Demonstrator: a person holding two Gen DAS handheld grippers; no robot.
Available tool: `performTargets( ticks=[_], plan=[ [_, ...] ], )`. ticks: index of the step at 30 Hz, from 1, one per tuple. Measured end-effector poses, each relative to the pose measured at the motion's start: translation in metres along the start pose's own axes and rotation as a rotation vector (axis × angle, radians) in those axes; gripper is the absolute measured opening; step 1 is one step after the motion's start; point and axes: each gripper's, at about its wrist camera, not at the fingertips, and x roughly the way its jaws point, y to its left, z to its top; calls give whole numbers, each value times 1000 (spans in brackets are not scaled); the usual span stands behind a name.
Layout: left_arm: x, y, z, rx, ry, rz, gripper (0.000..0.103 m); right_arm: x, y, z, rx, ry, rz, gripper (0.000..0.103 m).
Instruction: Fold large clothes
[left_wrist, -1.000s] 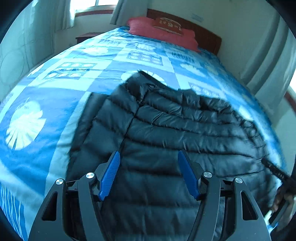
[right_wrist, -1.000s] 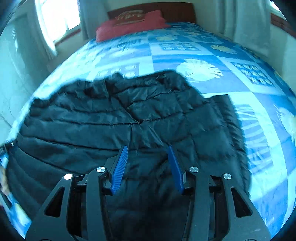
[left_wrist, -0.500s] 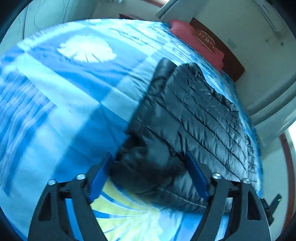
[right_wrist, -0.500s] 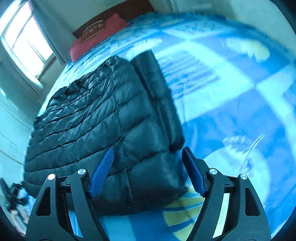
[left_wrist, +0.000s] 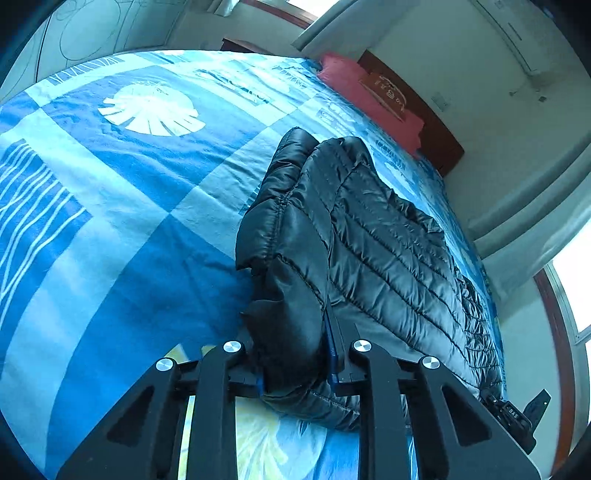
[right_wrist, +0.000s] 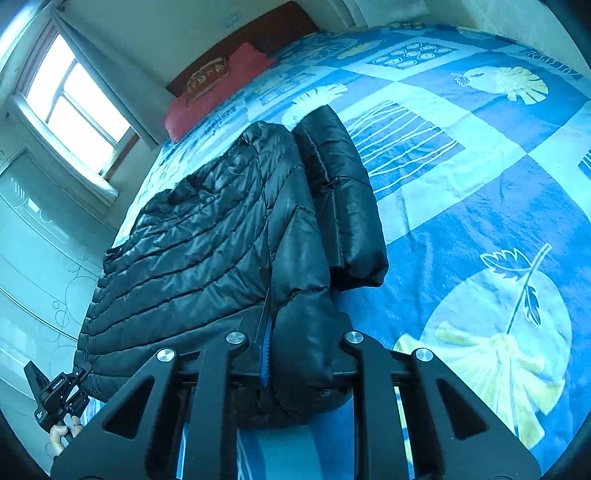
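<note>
My black quilted puffer jacket (left_wrist: 388, 236) lies glossy on the bed (left_wrist: 110, 221); my left gripper (left_wrist: 295, 354) and right gripper (right_wrist: 299, 350) have just closed, each pinching a bottom corner.

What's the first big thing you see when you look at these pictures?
A puffy black jacket lies spread across a bright blue patterned bedspread. The left gripper and right gripper have just closed their jaws, each pinching a near corner of it. A red pillow sits at the far headboard.
</note>
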Motion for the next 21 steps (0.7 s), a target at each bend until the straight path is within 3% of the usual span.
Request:
performTargets(
  ticks=[15,21],
  plan=[
    [-69,35,-51,-38,34,-19,23,-66,-11,-65,-10,54,34,17],
    [-79,43,-63,-35,39,-21,24,-73,-18,-83,-11,71,29,18]
  ],
)
